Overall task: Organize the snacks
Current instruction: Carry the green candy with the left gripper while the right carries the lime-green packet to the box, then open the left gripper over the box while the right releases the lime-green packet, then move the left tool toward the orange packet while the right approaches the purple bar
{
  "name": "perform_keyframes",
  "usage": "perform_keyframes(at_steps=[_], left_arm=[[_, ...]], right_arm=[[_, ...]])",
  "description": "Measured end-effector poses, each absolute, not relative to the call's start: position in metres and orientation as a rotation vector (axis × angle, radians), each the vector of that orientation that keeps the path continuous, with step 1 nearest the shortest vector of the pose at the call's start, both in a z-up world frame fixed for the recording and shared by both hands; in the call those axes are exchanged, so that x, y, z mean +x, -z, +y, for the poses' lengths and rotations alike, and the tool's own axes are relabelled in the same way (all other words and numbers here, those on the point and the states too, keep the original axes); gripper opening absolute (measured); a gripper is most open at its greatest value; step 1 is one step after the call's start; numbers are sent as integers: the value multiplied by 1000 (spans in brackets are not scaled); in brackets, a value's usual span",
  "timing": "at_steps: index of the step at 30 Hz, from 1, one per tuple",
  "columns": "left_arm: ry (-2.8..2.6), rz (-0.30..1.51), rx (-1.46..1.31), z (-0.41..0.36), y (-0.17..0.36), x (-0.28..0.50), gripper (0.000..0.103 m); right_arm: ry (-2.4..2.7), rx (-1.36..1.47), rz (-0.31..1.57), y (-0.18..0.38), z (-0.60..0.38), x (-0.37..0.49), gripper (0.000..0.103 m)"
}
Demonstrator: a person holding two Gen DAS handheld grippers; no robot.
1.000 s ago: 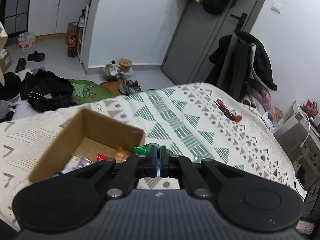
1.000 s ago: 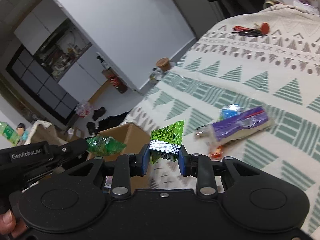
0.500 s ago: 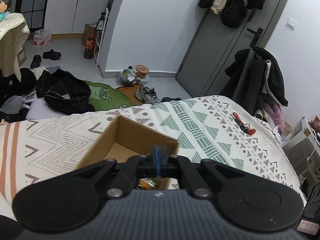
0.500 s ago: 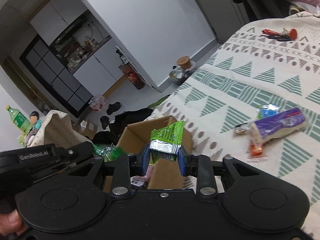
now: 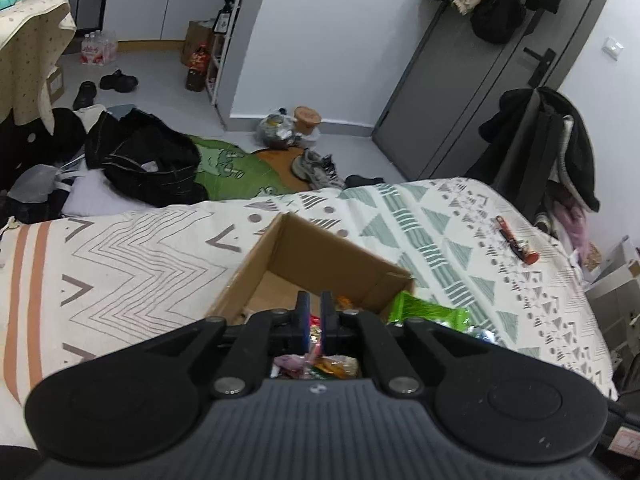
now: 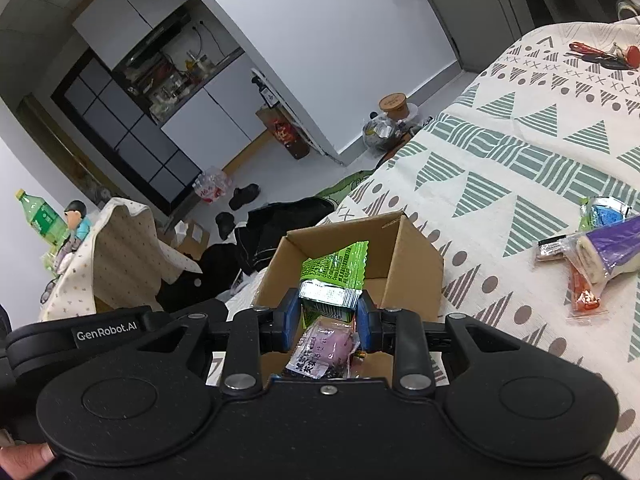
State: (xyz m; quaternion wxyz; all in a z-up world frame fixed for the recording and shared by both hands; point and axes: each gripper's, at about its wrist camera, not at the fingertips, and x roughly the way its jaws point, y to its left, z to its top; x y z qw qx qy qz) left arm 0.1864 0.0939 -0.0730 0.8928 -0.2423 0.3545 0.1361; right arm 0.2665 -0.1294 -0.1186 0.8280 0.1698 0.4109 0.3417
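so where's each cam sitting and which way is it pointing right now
Left wrist: sits on the left gripper, looking over the cardboard box across the bed toward the door; only its own slightly parted fingers show.
Right wrist: sits on the right gripper, looking down into the box toward the kitchen; its fingers clamp a green packet, and a fingertip shows at the lower left.
Shared: the box, the green packet and the red-handled keys.

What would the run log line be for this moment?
right tool: shut on green packet, over cardboard box | left tool: slightly open, empty, over box | purple packet: on bedspread
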Motion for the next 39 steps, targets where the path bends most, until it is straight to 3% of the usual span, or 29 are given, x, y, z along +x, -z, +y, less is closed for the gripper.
perform_keyframes(at_steps=[3, 7, 8, 9, 12, 15, 27, 39], left_arm=[[-283, 766, -514, 100, 79, 191, 4], [-288, 788, -522, 104, 85, 194, 12], [-292, 792, -521, 104, 86, 194, 22], [-300, 795, -518, 104, 86, 194, 36], [-319, 793, -516, 102, 87, 193, 63], [-317, 791, -517, 99, 86, 192, 72], [-260, 817, -485, 65, 78, 194, 88], [-186, 819, -434, 21, 64, 195, 89]], right_arm=[[-745, 377, 876, 121, -128, 269, 31], [-755, 401, 876, 124, -127, 272, 50], [-754, 394, 874, 124, -128, 272, 56], [-748, 389, 871, 124, -128, 271, 56], [-731, 392, 881, 123, -134, 272, 57], [-702, 393, 884, 121, -144, 273, 62], [-625, 335, 883, 106, -188, 265, 82], [-586, 291, 844, 87, -239, 265, 89]])
